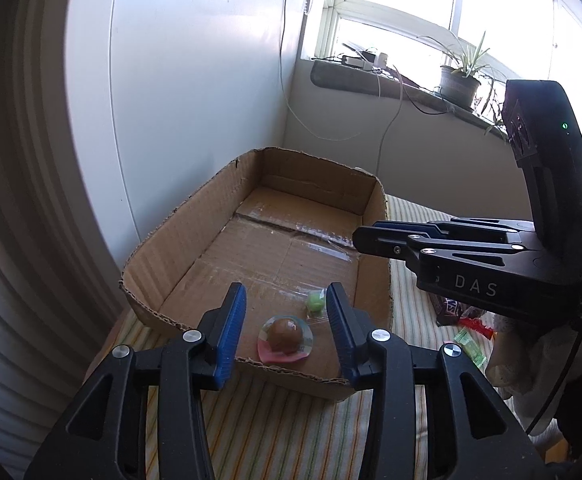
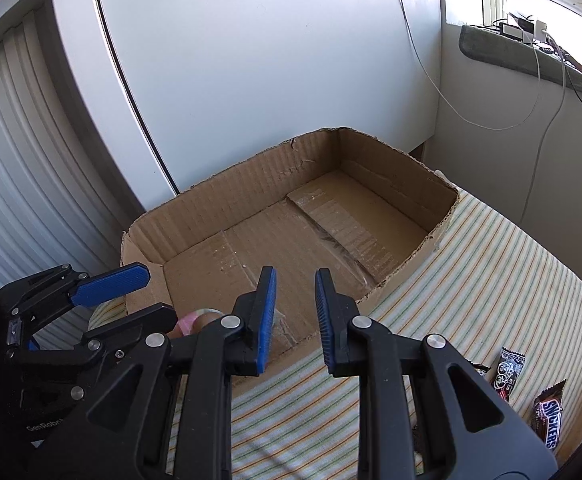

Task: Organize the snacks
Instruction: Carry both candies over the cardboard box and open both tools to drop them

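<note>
Both the left gripper (image 1: pixel 286 330) and right gripper (image 2: pixel 296 316) hang parted and empty over the cardboard box (image 1: pixel 179 224), where a jelly cup (image 1: pixel 285 338) and green candy (image 1: pixel 315 302) lie low in centre frame.

Jelly cup (image 2: pixel 199 319): mostly hidden behind the right tool.
Snickers bar (image 2: pixel 547 416): cut off by frame edge.
</note>
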Available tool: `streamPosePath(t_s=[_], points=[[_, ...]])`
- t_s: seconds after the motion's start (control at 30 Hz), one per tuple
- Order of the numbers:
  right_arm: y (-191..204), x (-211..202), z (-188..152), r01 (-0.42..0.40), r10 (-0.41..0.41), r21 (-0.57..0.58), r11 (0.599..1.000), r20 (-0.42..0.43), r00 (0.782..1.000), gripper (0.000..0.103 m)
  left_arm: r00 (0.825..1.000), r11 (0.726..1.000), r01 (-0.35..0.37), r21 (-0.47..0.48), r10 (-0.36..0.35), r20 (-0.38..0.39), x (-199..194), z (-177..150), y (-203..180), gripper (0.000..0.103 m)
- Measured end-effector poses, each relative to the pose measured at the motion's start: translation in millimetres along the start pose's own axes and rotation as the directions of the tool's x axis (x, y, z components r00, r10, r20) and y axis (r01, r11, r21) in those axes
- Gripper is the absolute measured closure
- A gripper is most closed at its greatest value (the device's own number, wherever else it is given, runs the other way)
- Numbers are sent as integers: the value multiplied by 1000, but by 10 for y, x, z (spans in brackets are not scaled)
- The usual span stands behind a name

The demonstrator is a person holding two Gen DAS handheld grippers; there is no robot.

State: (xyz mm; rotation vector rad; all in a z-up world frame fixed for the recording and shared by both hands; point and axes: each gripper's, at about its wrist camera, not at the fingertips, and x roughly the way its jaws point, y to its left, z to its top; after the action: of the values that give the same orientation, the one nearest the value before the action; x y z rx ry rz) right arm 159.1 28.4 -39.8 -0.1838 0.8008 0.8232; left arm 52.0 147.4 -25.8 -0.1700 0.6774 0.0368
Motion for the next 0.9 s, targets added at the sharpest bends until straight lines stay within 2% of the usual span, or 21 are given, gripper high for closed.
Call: streamPosePath(t_s=[0.17, 0.27, 0.4, 0.47, 0.5, 0.53, 0.73, 0.9], points=[[-32, -146, -39, 5, -5, 3, 1000, 16, 1000, 81, 1000, 1000, 5, 4, -5, 8, -63, -12, -56, 63], [-72, -281, -96, 22, -23, 9, 1000, 33, 999, 70, 1000, 1000, 13, 10, -14, 13, -108, -25, -117, 63], [-159, -486, -217, 45, -46, 22, 999, 50, 998, 68, 999, 999, 29, 21, -30, 16, -159, -54, -221, 63], [-221, -605, -296, 63, -65, 35, 997, 59, 996, 57, 999, 999, 38, 24, -39, 13, -159, -71, -278, 63], [-258, -666, -336, 75, -78, 43, 996, 66, 995, 44, 999, 999, 45, 25, -45, 9, -155, -82, -309, 63], [-295, -734, -377, 87, -91, 52, 995, 73, 993, 40, 999, 998, 50, 28, -50, 6, -151, -94, -342, 63], [-565, -1045, -656, 149, -156, 92, 984, 71, 985, 40, 996, 995, 92, 47, -91, -23, -97, -156, -553, 63], [-738, -1144, -878, 185, -190, 112, 976, 38, 981, 40, 989, 989, 137, 58, -134, -57, -35, -234, -749, 63]])
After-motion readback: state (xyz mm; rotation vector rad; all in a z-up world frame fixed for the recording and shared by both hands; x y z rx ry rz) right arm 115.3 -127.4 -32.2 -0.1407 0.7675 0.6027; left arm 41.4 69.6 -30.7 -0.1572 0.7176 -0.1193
